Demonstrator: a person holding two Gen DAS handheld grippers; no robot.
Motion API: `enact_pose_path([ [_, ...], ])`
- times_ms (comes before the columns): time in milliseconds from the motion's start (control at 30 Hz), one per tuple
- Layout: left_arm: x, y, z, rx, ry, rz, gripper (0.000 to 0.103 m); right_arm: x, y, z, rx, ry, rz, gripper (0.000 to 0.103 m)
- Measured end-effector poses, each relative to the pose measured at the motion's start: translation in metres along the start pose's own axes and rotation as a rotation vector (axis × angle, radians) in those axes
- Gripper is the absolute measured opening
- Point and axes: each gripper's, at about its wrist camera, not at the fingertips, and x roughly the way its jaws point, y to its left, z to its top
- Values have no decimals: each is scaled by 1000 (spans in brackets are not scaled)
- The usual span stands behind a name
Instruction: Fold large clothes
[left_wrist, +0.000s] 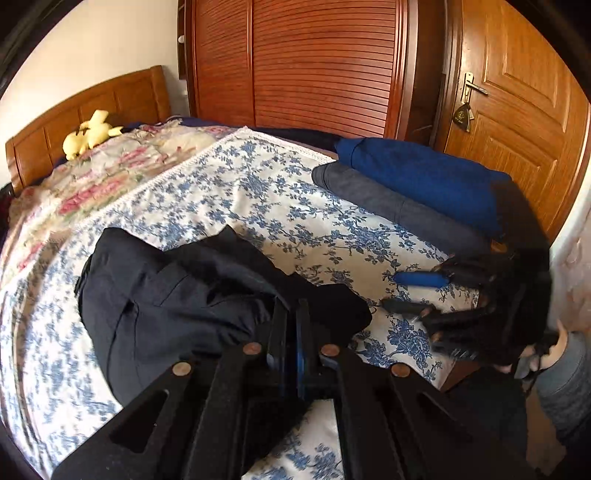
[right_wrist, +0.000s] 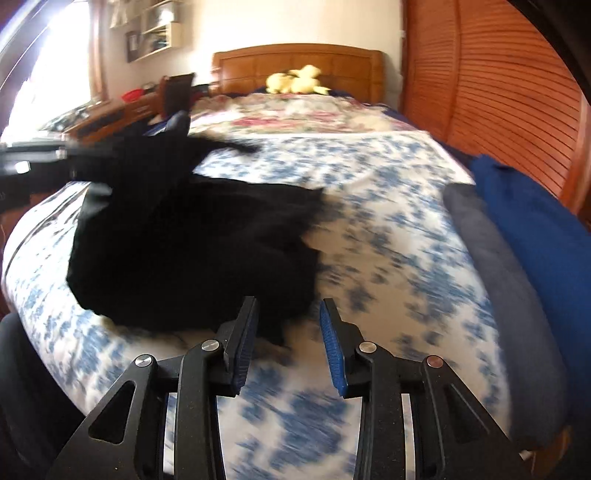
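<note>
Left gripper (left_wrist: 291, 314) has its jaws pinched together on a fold of the dark garment (left_wrist: 177, 295), which sits bunched on the blue-floral bedspread (left_wrist: 258, 192) near the foot edge of the bed, a little toward its left side. Right gripper (right_wrist: 288, 321) has its jaws spread with nothing between them, just above the bedspread beside the garment's near edge; that view is motion-blurred. Folded grey (left_wrist: 399, 206) and blue (left_wrist: 424, 173) clothes lie stacked along the bed's right edge, yellow plush toy (left_wrist: 90, 133) up at the headboard (left_wrist: 85, 107).
</note>
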Motion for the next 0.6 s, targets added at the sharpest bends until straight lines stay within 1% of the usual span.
enact_pose_path([
  [67, 2, -1, -2, -3, -8, -2, 0, -8, -14, -5, 19, 0, -24, 33],
  [167, 1, 3, -4, -19, -27, 17, 0, -19, -24, -8, 35, 0, -33, 33],
  [300, -6, 14, -5, -81, -42, 24, 5, -26, -24, -5, 15, -1, -32, 33],
  [400, -21, 15, -6, -80, -75, 14, 7, -29, -18, 2, 11, -10, -26, 33],
  [467, -34, 14, -6, -72, -96, 20, 10, -31, -12, 7, 11, -24, -14, 33],
  [600, -64, 21, -14, -68, -141, 50, 22, -33, 4, 22, 7, -52, 14, 33],
])
